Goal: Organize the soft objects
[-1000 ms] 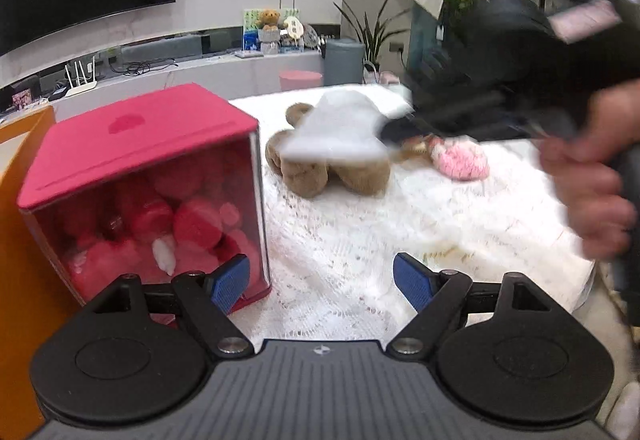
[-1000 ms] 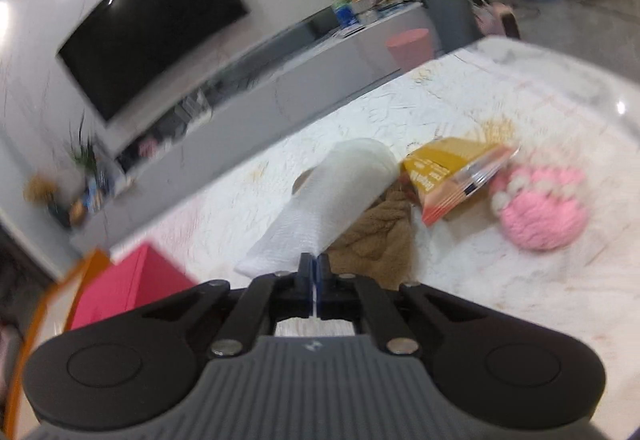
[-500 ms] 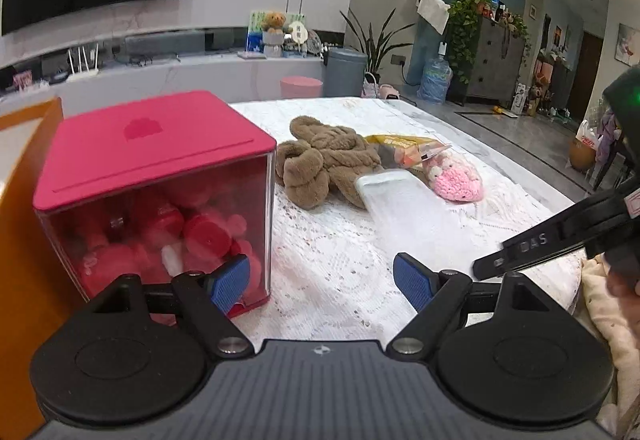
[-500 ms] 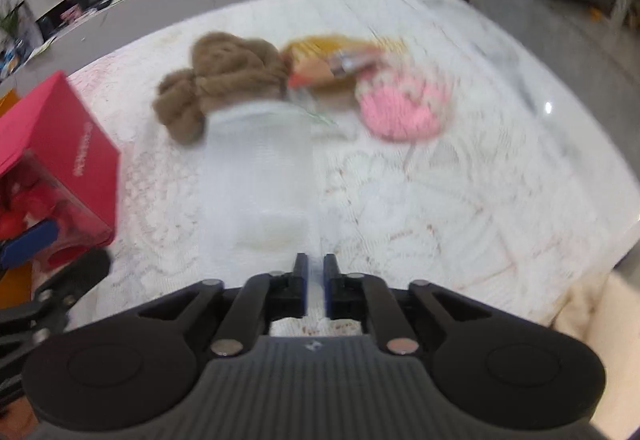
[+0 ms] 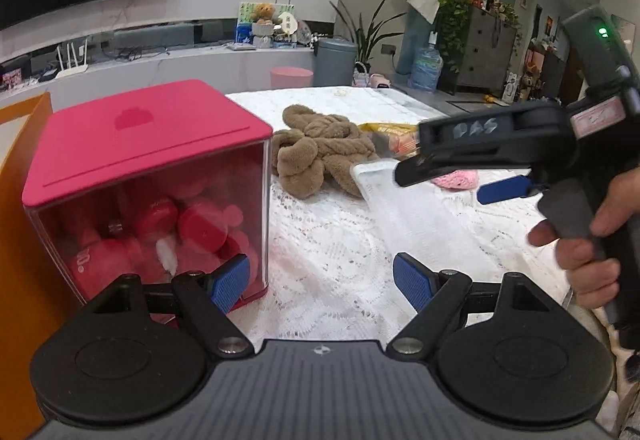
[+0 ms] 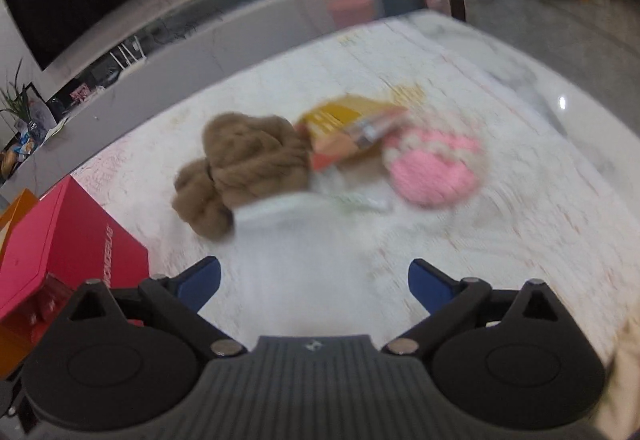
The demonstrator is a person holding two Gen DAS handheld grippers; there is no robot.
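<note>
On the desk [image 5: 340, 264] beside the brown plush [image 5: 316, 156], a limp white cloth [image 5: 420, 212] lies released by the just-opened right gripper [image 6: 314, 280]; likely light, floppy, best pinched at an edge.

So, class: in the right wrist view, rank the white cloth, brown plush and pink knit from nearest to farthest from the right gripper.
1. White cloth, just ahead of the right gripper.
2. Brown plush, behind it, left.
3. Pink knit, right; too close to the plush to call.
</note>
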